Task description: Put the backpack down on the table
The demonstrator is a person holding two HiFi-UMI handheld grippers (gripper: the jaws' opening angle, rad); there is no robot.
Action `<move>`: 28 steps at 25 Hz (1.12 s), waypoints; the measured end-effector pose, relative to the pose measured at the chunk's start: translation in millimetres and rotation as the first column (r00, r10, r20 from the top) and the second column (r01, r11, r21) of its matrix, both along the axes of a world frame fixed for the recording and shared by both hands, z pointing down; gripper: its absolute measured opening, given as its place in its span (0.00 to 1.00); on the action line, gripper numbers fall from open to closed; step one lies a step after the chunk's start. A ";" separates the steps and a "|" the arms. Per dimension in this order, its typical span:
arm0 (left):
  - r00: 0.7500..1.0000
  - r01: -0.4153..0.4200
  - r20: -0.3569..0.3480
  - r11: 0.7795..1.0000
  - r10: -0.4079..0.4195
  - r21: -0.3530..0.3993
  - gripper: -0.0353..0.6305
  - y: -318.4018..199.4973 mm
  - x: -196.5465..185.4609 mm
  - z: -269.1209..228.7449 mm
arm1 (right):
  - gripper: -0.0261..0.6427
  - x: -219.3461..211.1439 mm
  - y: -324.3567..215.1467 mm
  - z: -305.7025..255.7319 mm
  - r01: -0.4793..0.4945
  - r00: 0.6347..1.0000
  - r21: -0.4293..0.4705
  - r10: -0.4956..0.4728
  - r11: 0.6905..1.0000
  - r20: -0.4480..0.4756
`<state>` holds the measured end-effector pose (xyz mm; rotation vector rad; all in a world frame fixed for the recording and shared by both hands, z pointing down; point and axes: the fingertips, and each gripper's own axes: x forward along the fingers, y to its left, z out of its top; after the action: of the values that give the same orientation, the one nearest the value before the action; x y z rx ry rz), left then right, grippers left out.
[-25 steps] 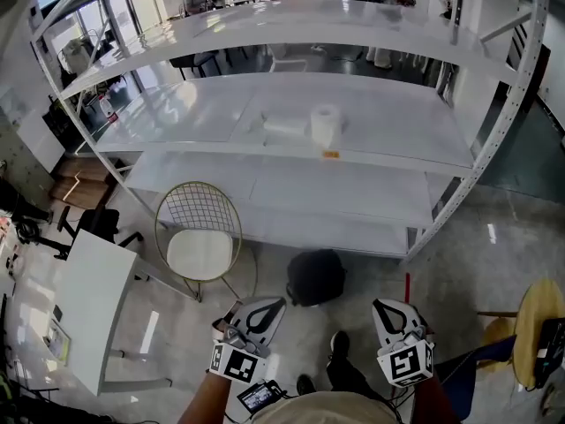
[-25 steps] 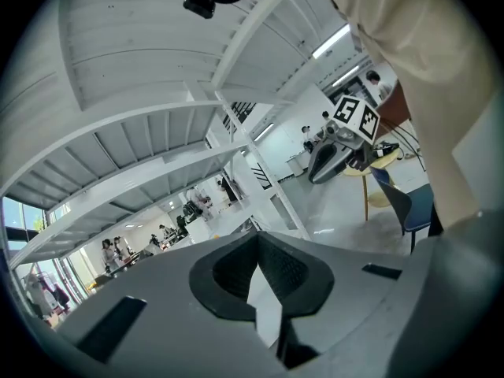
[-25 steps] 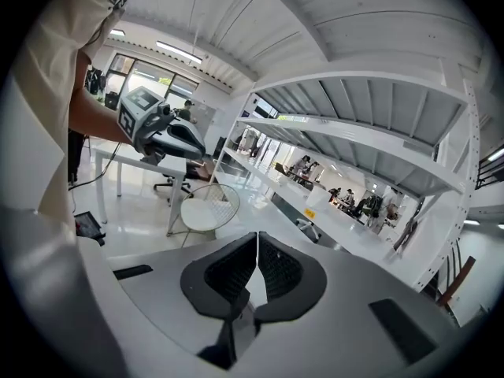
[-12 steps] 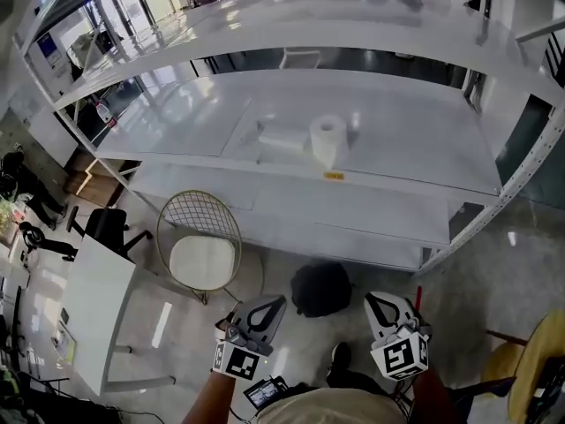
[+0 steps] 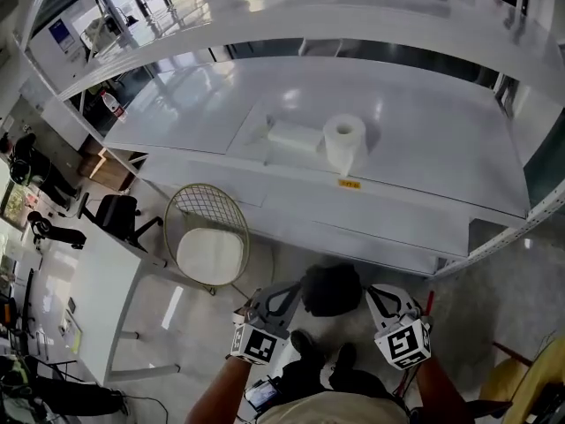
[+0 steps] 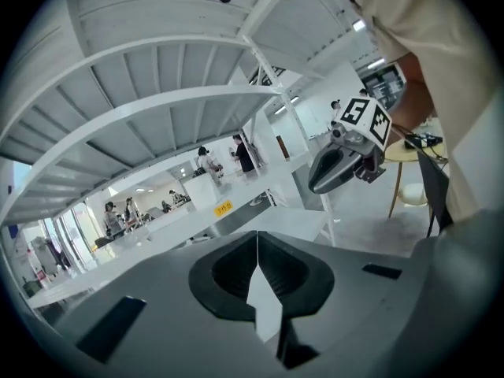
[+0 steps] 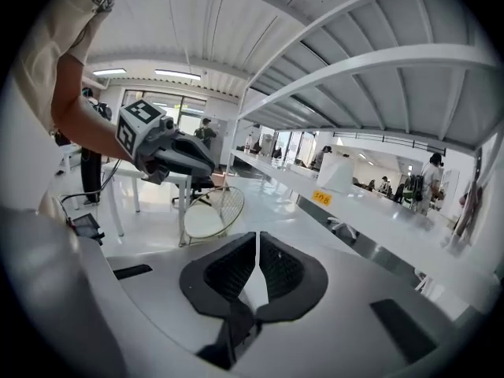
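Head view: left gripper [image 5: 284, 295] and right gripper [image 5: 378, 297] both fully closed, empty, either side of backpack [image 5: 331, 290], contact uncertain

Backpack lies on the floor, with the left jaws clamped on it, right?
No: the left gripper view shows the left gripper with jaws shut on nothing. The backpack does lie on the floor.

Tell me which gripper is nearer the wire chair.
Left. The left gripper is just right of the wire chair in the head view; the right gripper is farther right, beyond the black backpack.
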<state>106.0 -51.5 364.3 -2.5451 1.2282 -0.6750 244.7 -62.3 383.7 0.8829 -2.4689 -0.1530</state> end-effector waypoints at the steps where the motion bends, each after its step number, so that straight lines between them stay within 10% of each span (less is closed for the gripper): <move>1: 1.000 0.001 -0.017 1.000 -0.002 -0.026 0.07 -7.1 -0.4 11.9 | 0.08 -2.2 -6.4 9.2 0.004 1.000 -0.017 -0.003 1.000 0.009; 17: 0.995 -0.065 -0.098 0.909 0.026 -0.412 0.08 -105.4 -0.6 332.4 | 0.10 -64.5 -100.2 281.6 0.055 0.998 -0.343 -0.055 0.938 0.008; 28: 0.996 -0.089 -0.055 0.813 0.070 -0.575 0.32 -116.5 6.7 523.0 | 0.30 -86.8 -114.2 478.1 0.102 0.983 -0.480 -0.163 0.871 -0.086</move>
<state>112.7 -168.0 887.4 -3.0769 1.0269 -1.1423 157.9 -176.5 861.7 0.4745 -2.2944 0.3325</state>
